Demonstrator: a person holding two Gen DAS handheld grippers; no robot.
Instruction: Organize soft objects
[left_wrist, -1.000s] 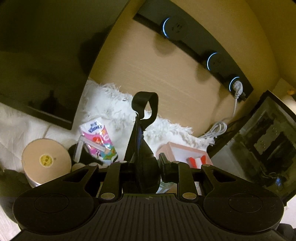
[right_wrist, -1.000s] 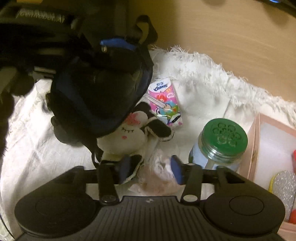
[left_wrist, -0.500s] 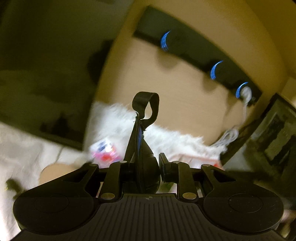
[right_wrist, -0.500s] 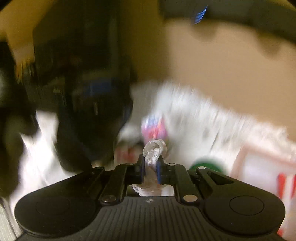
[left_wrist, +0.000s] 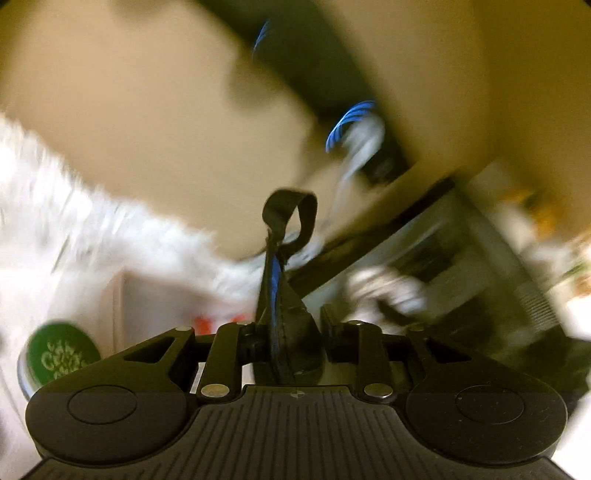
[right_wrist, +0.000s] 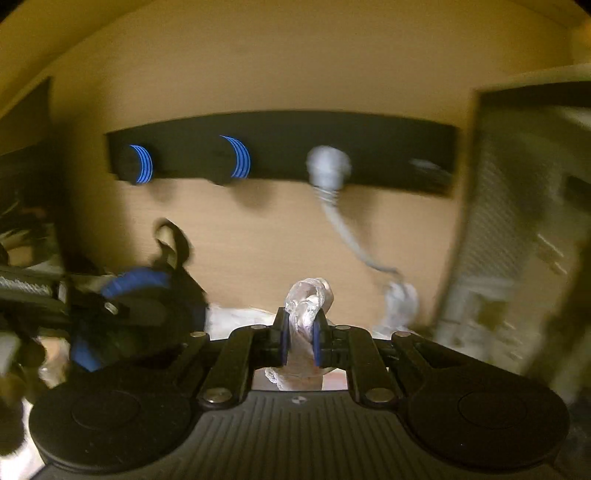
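The left gripper (left_wrist: 291, 332) held a black pouch (left_wrist: 291, 332) with a blue seam between its fingers. Its jaws had just been opening a little, but the left finger still lay against the pouch, while a small gap showed at the right pad; whether the grip was still firm I cannot tell. The black loop (left_wrist: 290, 210) of the pouch stood up above and ahead of the fingertips. Low to the left of this gripper stood a jar with a green lid (left_wrist: 61, 356), and just beyond it a pink box (left_wrist: 155, 306) lay on a white fluffy blanket (left_wrist: 74, 229). Ahead and to the right a white plug (left_wrist: 364, 142) sat in a dark socket strip. This view was strongly blurred, so small details could not be read.

The right gripper (right_wrist: 300, 341) was clamped on a crumpled clear plastic bag (right_wrist: 308, 295). Its blue pads (right_wrist: 281, 343) pressed on the bag from both sides, and the bag stuck out above the fingertips and also hung below them. To the left of this gripper, at about the same height, the black pouch (right_wrist: 140, 314) appeared with its blue trim. Far ahead, on the wooden wall, a black socket strip (right_wrist: 280, 147) carried two blue light rings and a white plug (right_wrist: 327, 166) whose cable ran down toward the right.
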